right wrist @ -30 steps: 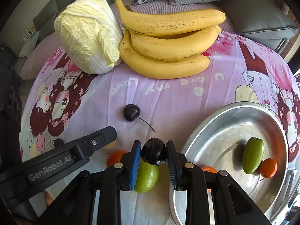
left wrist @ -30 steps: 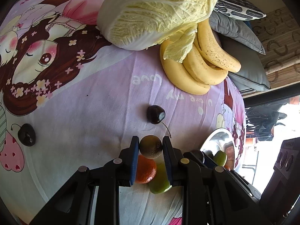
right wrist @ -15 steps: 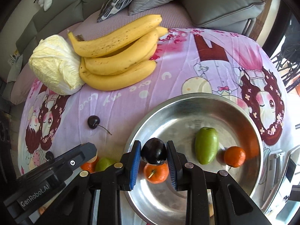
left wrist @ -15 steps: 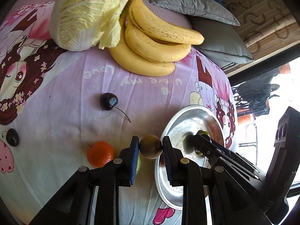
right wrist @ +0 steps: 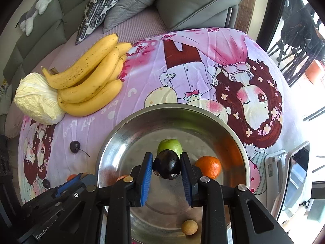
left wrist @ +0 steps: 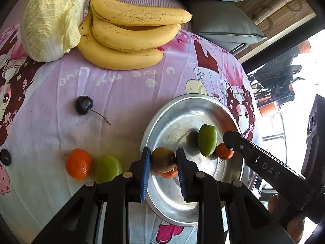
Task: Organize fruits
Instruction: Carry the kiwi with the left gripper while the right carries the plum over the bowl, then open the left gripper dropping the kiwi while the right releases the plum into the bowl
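My left claw (left wrist: pixel 163 160) is clamped on a small brown fruit (left wrist: pixel 163 161), round and dull-skinned, held between the blue pads just over the near rim of the metal dish (left wrist: pixel 213 103). My right claw (right wrist: pixel 166 167) is clamped on a dark fruit (right wrist: pixel 167 167), glossy and egg-shaped, above the middle of the same dish (right wrist: pixel 174 109). The step in hand, as I judge it, is to set both fruits down in the dish. To do it well I should lower each claw close to the steel floor before loosening, because round, smooth fruit will roll on polished metal, and I should keep my two claws apart so they do not knock. I should also aim for bare steel, away from the green fruit (right wrist: pixel 170 145) and the orange (right wrist: pixel 209 166) that already lie there, and away from the small tan ball (right wrist: pixel 189 227) near the front wall. The dish is shallow, shiny and circular. The cloth (left wrist: pixel 121 93) beneath is soft, printed and slightly creased. Still on the cloth lie an orange (left wrist: pixel 78 163) with pebbled skin, a smooth green fruit (left wrist: pixel 107 167) just beside it, and a stemmed cherry (left wrist: pixel 83 104). The bananas (left wrist: pixel 130 34) are speckled and curved, touching a crinkled pale cabbage (left wrist: pixel 50 18).
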`<state>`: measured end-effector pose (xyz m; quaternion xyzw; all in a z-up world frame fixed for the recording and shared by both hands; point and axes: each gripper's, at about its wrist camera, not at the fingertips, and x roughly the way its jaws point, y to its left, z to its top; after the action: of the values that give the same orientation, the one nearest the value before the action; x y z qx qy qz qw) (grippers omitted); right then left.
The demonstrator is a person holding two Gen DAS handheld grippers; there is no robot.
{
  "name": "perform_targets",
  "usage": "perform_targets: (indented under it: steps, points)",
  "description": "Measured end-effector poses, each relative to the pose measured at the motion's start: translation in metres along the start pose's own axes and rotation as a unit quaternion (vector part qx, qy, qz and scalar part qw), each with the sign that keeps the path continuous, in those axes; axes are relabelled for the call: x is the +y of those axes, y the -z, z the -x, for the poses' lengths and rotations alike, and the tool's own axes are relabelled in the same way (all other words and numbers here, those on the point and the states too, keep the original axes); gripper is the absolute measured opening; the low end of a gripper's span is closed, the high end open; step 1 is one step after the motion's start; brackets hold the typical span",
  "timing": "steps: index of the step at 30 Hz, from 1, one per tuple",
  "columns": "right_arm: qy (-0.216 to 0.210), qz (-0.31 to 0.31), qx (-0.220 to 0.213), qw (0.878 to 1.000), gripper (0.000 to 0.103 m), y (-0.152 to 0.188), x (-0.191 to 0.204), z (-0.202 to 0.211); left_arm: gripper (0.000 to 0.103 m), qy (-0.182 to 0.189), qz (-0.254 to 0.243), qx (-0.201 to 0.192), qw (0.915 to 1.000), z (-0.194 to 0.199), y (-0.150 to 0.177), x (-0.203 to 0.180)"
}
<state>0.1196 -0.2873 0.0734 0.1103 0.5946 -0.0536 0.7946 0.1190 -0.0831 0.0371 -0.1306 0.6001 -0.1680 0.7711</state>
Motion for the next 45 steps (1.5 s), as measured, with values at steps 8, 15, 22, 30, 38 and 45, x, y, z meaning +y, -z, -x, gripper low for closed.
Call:
perform_targets:
  steps: [8, 15, 22, 30, 38, 45]
  points:
    - [0.029, -0.012, 0.004, 1.0, 0.029, -0.009, -0.015, -0.016, 0.026, -0.024, -0.026, 0.019, 0.9992, -0.019, -0.01, -0.021]
    - [0.039, -0.022, 0.007, 0.999, 0.029, -0.016, -0.026, -0.029, 0.026, -0.035, -0.036, 0.04, 0.9979, -0.042, -0.018, -0.031]
    - [0.041, -0.022, 0.026, 0.999, 0.029, -0.017, -0.028, -0.047, 0.026, -0.048, -0.036, 0.053, 0.9968, -0.056, -0.018, -0.032]
    - [0.044, -0.027, 0.037, 0.998, 0.029, -0.015, -0.031, -0.057, 0.026, -0.059, -0.036, 0.059, 0.9959, -0.064, -0.017, -0.029]
    - [0.046, -0.039, 0.038, 0.997, 0.03, -0.02, -0.035, -0.06, 0.026, -0.07, -0.034, 0.063, 0.995, -0.071, -0.018, -0.028]
    - [0.046, -0.048, 0.035, 0.997, 0.03, -0.02, -0.04, -0.055, 0.027, -0.072, -0.037, 0.065, 0.9946, -0.07, -0.017, -0.028]
